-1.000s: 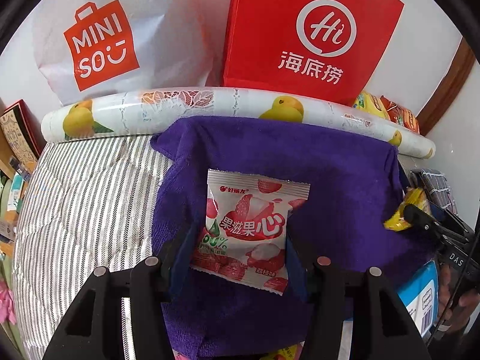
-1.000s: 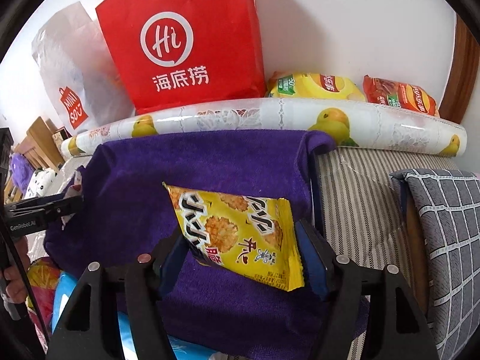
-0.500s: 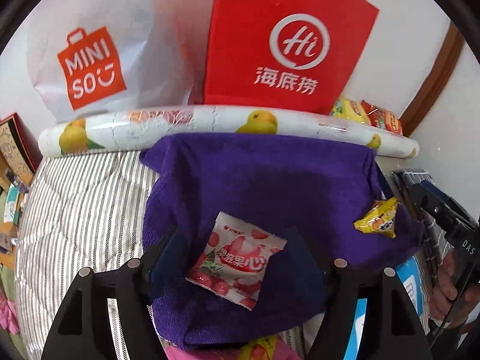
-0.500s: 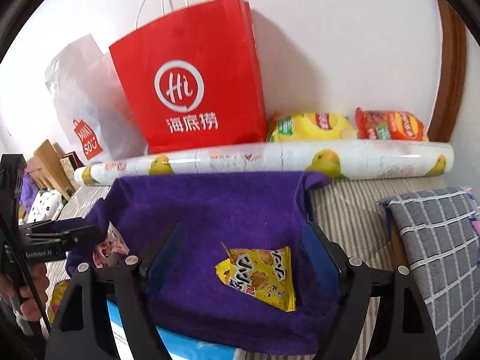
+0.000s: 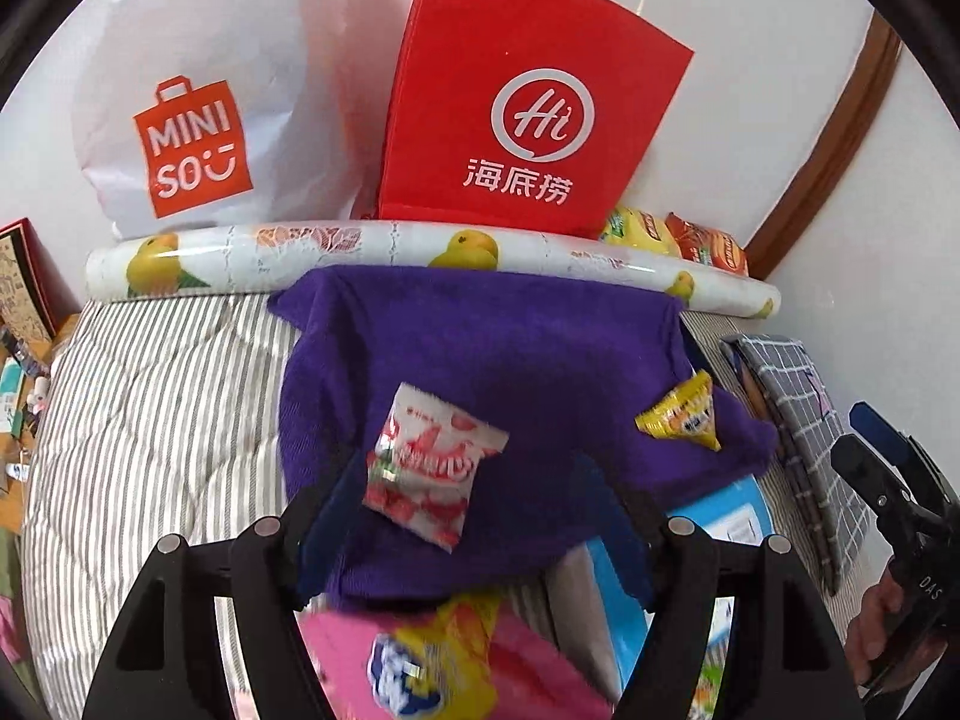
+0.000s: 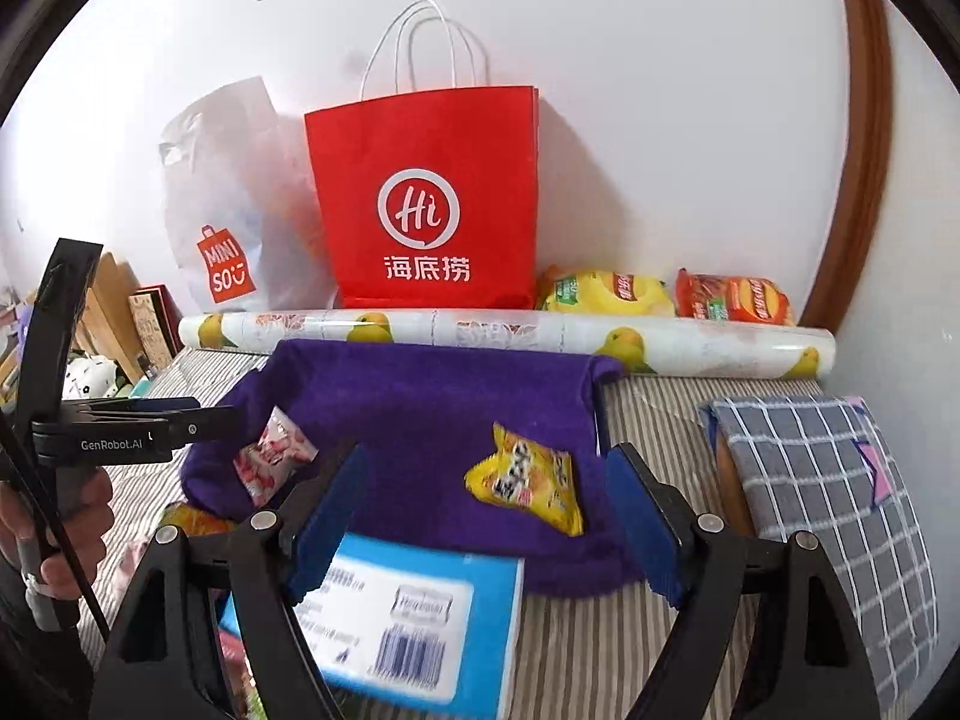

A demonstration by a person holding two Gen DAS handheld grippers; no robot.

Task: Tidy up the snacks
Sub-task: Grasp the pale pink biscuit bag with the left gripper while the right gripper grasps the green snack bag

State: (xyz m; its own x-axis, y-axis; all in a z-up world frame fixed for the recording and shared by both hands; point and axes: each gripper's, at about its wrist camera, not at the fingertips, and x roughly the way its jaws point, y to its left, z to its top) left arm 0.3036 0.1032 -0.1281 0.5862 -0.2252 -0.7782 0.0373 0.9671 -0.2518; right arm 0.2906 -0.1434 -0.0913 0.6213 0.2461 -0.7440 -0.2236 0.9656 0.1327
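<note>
A pink-and-white lychee snack packet (image 5: 429, 468) lies on the purple towel (image 5: 492, 336), just beyond my left gripper (image 5: 474, 513). That gripper hangs above it, open, its pads clear of the packet. A yellow snack packet (image 6: 528, 480) lies on the same towel (image 6: 432, 396) to the right. My right gripper (image 6: 486, 504) is open above and in front of it, holding nothing. The yellow packet (image 5: 681, 414) also shows in the left wrist view, and the pink packet (image 6: 270, 459) in the right wrist view. Each gripper appears at the edge of the other's view.
A red paper bag (image 6: 426, 210) and a white plastic bag (image 5: 198, 120) stand against the wall behind a rolled fruit-print mat (image 6: 510, 333). Two chip bags (image 6: 606, 294) lie beside them. A blue box (image 6: 408, 612), a checked cushion (image 6: 828, 480) and striped bedding (image 5: 150, 408) surround the towel.
Both grippers opened and let go of their packets, then drew back and up. The pink and yellow packets now lie on the purple towel.
</note>
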